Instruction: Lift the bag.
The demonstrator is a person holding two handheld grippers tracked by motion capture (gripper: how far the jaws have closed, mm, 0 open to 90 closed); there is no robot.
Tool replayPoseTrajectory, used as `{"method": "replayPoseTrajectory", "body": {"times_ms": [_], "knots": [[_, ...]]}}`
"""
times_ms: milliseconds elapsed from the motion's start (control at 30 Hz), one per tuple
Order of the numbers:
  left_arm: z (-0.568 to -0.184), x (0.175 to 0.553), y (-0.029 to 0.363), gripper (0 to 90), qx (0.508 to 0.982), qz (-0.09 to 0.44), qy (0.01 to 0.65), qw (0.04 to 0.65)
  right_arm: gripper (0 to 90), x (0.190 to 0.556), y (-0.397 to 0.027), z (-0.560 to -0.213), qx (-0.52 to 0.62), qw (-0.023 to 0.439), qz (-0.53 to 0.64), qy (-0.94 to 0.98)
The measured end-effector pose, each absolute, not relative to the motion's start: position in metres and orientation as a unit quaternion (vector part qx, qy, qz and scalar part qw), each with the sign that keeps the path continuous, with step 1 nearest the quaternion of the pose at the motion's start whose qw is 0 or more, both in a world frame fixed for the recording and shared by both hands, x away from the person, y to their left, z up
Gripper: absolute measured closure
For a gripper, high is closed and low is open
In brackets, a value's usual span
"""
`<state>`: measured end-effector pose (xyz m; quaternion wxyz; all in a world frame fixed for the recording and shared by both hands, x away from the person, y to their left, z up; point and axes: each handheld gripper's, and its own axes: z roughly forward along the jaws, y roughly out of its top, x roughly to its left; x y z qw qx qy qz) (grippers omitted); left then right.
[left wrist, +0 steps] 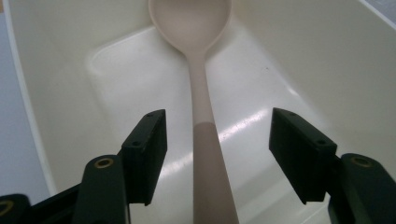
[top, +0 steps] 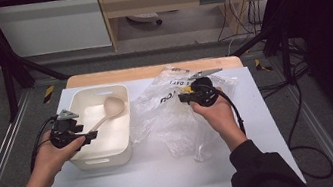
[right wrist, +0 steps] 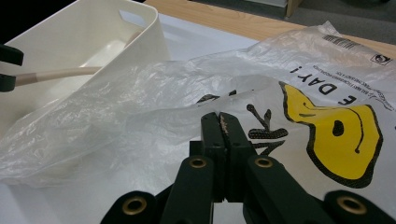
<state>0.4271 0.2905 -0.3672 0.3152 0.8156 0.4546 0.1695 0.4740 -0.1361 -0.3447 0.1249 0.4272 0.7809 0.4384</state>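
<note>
Left tongs (left wrist: 217, 154) are straddling the spoon (left wrist: 201, 93) handle in the tub (left wrist: 327, 60), jaws wide, needing a centred squeeze, while right tongs (right wrist: 223, 128) are pinching the bag (right wrist: 154, 93).

A cream-white tub (top: 105, 156) is seen on a pale white table cover (top: 167, 174), with a pinkish-beige spoon (left wrist: 203, 93) whose handle end is a shade darker. A clear plastic bag (right wrist: 116, 107) is printed with black lettering, a barcode and a yellow, black-outlined figure. Black jaws with brass-coloured fittings are shown on the left gripper (left wrist: 217, 156) and right gripper (right wrist: 223, 135). Black sleeves (top: 263, 172) are worn.
</note>
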Motion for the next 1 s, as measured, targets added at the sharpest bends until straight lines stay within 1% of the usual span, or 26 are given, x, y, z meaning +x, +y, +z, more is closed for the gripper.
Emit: {"method": "replayPoseTrajectory", "body": {"times_ms": [333, 500, 900, 1000], "knots": [[-0.368, 0.422, 0.293, 49.3, 0.820, 0.165, 0.458, 0.301, 90.0, 0.474, -0.136, -0.346, 0.426, 0.125, 0.439, 0.781], [-0.368, 0.422, 0.294, 52.9, 0.820, 0.163, 0.461, 0.297, 90.0, 0.474, -0.136, -0.346, 0.426, 0.125, 0.438, 0.782], [-0.378, 0.419, 0.299, 55.4, 0.818, 0.159, 0.471, 0.289, 90.0, 0.474, -0.138, -0.346, 0.428, 0.126, 0.438, 0.780], [-0.378, 0.419, 0.298, 57.2, 0.822, 0.162, 0.467, 0.282, 90.0, 0.474, -0.137, -0.346, 0.430, 0.124, 0.436, 0.781]]}}
